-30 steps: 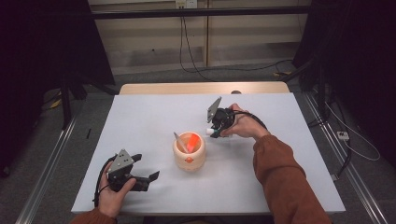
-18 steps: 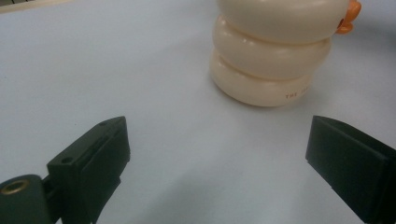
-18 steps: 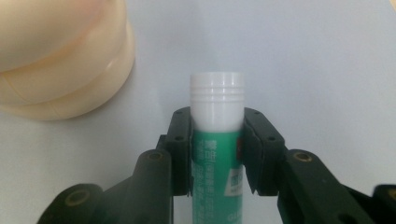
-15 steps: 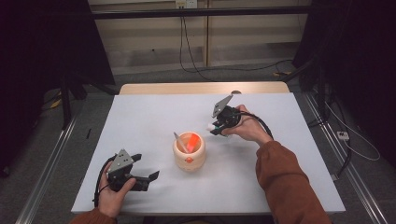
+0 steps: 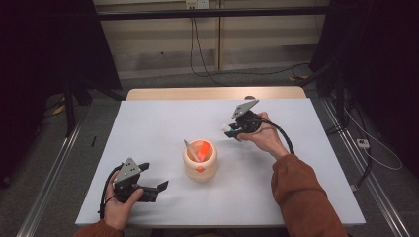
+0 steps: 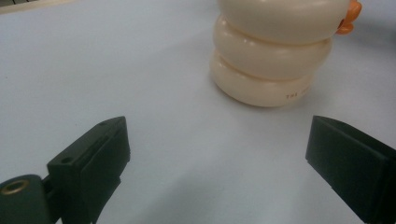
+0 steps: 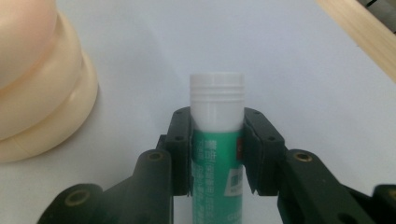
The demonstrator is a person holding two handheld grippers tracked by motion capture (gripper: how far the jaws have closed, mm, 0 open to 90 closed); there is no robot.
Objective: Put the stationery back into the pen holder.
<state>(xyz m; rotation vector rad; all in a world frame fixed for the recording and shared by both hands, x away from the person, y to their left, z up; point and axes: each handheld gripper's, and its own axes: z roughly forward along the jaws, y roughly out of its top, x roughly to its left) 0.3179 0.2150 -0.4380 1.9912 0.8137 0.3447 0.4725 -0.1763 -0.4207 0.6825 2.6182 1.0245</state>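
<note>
White sheeting covers the table point(image 5: 148, 128), with a strip of bare wood along its far edge. At the near left corner the left gripper point(image 5: 157, 190) rests low on the surface in the person's left hand point(image 5: 118, 205), a black cable looping from its back. Its jaws stand wide apart with nothing between them; in the left gripper view bare table lies between the two black jaws, and the holder stands ahead, slightly right of the gap, well apart from them.

Centre of the table: a cream ribbed holder point(image 5: 200, 160), upright, built as stacked rounded rings, with a small orange mark on its front. An orange item point(image 5: 203, 149) and a pale slim tool point(image 5: 189, 148) stand tilted inside its mouth. Nothing lies between the holder and either gripper.

Right of centre, farther back, the right gripper point(image 5: 229, 131) is held above the table in the right hand point(image 5: 267, 138), rust-coloured sleeve behind it. Its jaws are closed against a green tube with a white ribbed cap point(image 7: 217, 100); the pads grip the tube just below the cap, which projects beyond the jaw tips. In that gripper's view the holder sits to the left, near but not touching.
</note>
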